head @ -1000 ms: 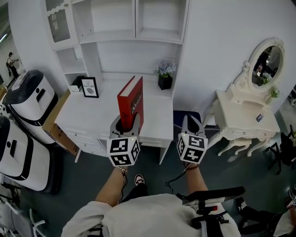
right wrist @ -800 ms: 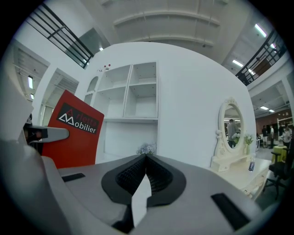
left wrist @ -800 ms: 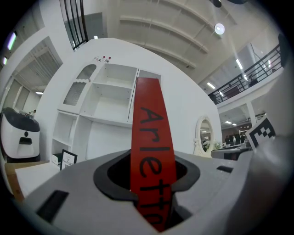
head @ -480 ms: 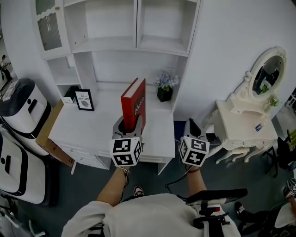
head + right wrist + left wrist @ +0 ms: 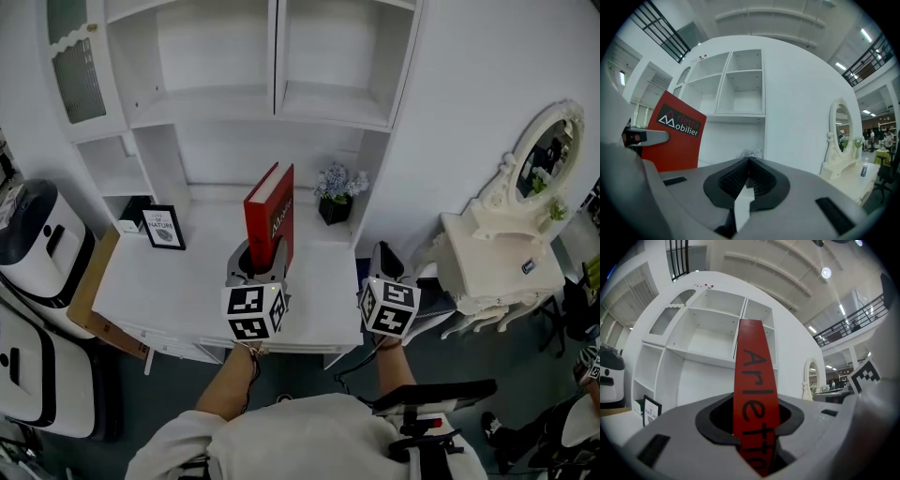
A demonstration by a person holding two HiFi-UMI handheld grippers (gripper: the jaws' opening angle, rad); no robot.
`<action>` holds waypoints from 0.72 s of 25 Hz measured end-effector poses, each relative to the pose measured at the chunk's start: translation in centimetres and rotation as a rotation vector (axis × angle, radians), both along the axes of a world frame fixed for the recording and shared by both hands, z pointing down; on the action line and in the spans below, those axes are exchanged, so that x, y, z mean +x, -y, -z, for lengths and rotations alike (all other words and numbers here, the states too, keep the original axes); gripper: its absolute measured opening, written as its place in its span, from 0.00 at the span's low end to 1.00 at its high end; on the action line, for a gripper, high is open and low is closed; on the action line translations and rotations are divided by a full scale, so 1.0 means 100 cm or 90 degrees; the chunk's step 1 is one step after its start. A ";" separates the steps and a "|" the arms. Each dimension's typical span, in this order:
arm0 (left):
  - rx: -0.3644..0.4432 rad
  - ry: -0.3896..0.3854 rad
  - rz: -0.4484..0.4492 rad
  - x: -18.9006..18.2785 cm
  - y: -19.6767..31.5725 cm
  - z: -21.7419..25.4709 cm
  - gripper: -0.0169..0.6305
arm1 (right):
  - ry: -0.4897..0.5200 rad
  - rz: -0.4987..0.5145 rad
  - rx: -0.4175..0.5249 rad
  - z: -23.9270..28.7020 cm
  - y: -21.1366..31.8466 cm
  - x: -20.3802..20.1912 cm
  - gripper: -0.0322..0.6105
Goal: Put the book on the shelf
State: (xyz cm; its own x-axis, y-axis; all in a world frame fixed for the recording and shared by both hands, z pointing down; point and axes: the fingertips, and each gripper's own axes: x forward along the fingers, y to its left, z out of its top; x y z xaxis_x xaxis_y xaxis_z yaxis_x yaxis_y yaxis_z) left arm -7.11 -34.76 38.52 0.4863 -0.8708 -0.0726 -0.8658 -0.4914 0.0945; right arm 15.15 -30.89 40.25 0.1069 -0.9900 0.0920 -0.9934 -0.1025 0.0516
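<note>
A red book [image 5: 269, 216] stands upright in my left gripper [image 5: 262, 262], whose jaws are shut on its lower end; its spine [image 5: 754, 394] fills the middle of the left gripper view. The book hangs over the white desk [image 5: 206, 281] in front of the white shelf unit [image 5: 281, 94], whose compartments are empty. My right gripper [image 5: 386, 267] is beside it at the desk's right edge, shut with nothing between its jaws [image 5: 747, 180]. From the right gripper view the book's cover [image 5: 675, 133] shows at the left.
A framed picture [image 5: 162, 228] and a small potted plant [image 5: 337, 192] stand at the back of the desk. A white dressing table with an oval mirror [image 5: 506, 253] is to the right. White machines [image 5: 37, 253] and a cardboard box [image 5: 89, 309] stand to the left.
The view has shifted closer to the shelf unit, and both grippers with the book have moved slightly forward over the desk. The grip on the book is unchanged.
</note>
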 end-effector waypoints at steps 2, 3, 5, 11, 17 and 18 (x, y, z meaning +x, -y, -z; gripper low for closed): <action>-0.005 0.000 -0.004 0.001 0.011 -0.004 0.29 | 0.000 -0.003 -0.003 -0.003 0.010 0.000 0.08; -0.008 -0.001 -0.006 0.002 0.016 -0.005 0.29 | 0.000 -0.004 -0.002 -0.004 0.014 0.000 0.08; -0.014 0.000 -0.009 0.002 0.024 -0.009 0.29 | 0.002 -0.008 -0.002 -0.007 0.020 0.001 0.08; -0.032 0.005 -0.016 0.012 0.035 -0.018 0.29 | -0.001 -0.016 -0.026 -0.021 0.027 0.009 0.08; -0.038 0.024 -0.013 0.024 0.039 -0.023 0.29 | 0.003 -0.003 -0.011 -0.012 0.045 0.016 0.08; -0.040 0.026 -0.010 0.026 0.040 -0.024 0.29 | 0.004 0.000 -0.008 -0.011 0.048 0.018 0.08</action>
State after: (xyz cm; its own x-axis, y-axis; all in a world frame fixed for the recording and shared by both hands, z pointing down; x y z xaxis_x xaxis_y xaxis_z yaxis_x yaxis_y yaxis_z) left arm -4.51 -38.81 40.90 0.5012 -0.8654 0.0018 -0.8620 -0.4990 0.0895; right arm 16.94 -35.70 41.39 0.1065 -0.9887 0.1057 -0.9937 -0.1020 0.0474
